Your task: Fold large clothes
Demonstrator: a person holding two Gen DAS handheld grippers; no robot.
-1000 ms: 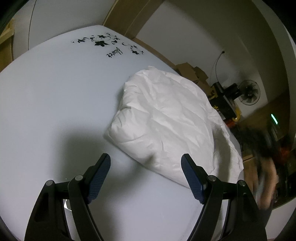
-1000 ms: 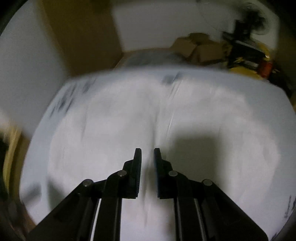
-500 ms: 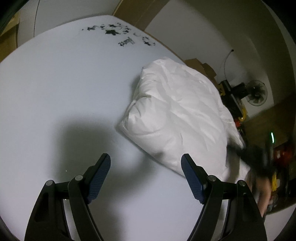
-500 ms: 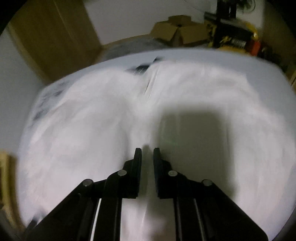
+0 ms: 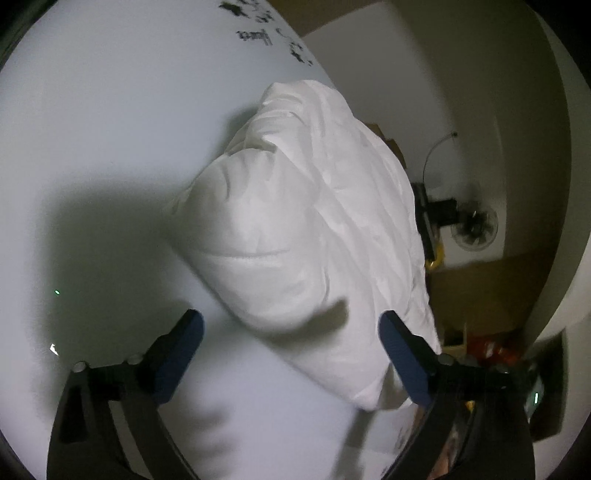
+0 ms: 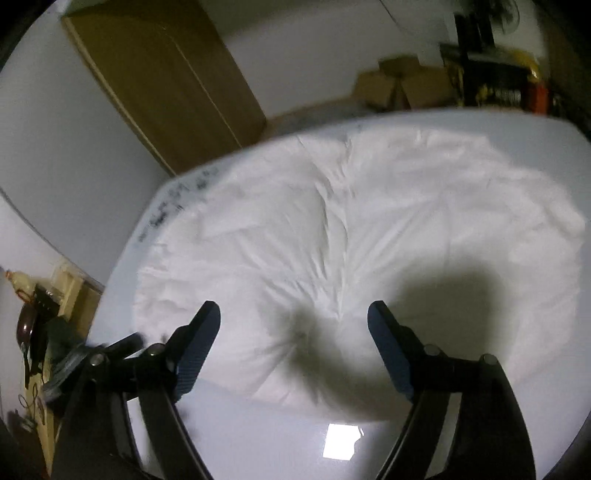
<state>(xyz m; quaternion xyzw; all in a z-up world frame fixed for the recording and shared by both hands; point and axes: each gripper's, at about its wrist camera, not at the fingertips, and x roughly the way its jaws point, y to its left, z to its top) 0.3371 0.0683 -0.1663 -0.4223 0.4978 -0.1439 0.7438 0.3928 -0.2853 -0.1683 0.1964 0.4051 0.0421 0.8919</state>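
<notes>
A puffy white padded garment (image 5: 306,229) lies folded over on a glossy white table (image 5: 103,147). In the left wrist view its near rounded end sits just beyond my left gripper (image 5: 290,325), whose jaws are opening wide and hold nothing. The right wrist view shows the same garment (image 6: 351,236) spread broadly across the table (image 6: 258,439), with a crease running down its middle. My right gripper (image 6: 293,317) hovers over the garment's near edge; its jaws are opening and nothing is pinched between the pads.
Black floral print (image 5: 258,33) marks the table's far end. Beyond the table are a wooden door (image 6: 159,70), cardboard boxes (image 6: 402,85), a fan (image 5: 474,225) and clutter on a low stand (image 6: 33,317) at the left.
My left gripper sank closer to the garment's near end, rolled, and spread wider. My right gripper went from shut to wide open while sliding across over the garment.
</notes>
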